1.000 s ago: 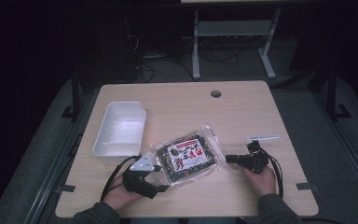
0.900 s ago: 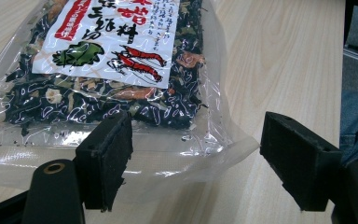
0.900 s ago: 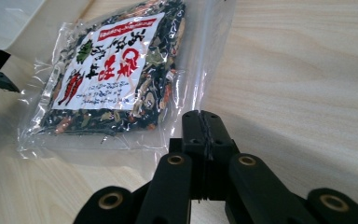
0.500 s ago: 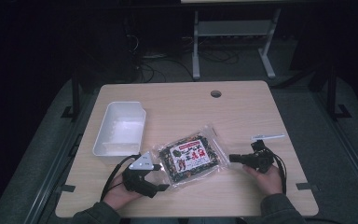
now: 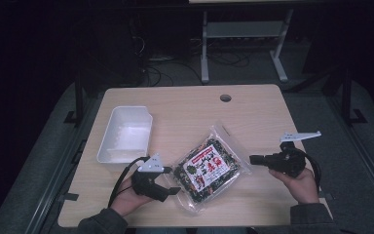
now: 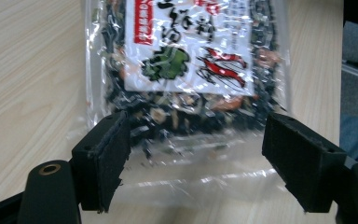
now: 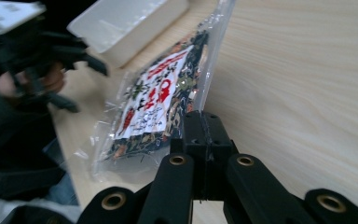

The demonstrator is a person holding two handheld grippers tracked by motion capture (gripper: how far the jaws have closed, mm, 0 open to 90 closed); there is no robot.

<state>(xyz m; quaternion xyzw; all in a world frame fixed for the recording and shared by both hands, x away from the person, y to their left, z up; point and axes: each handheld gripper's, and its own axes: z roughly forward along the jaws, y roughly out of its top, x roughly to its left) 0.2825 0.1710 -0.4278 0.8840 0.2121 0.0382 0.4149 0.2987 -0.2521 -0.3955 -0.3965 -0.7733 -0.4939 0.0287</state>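
Wooden bench [image 5: 185,112] before you: one white tray [image 5: 126,133], one clear dried-mix packet [image 5: 208,167], red-printed label; your left gripper [image 5: 171,179] spread, right gripper [image 5: 253,159] closed empty.

In the left gripper view the top of the snack bag [image 6: 186,70] is cut off by the upper edge, and its label print is too blurred to read. In the right gripper view the white tray [image 7: 126,23] is cut off at the top, and the far hand-held gripper [image 7: 51,60] is blurred.

wooden table [image 5: 185,105], white tray [image 5: 126,132], snack packet [image 5: 208,166]
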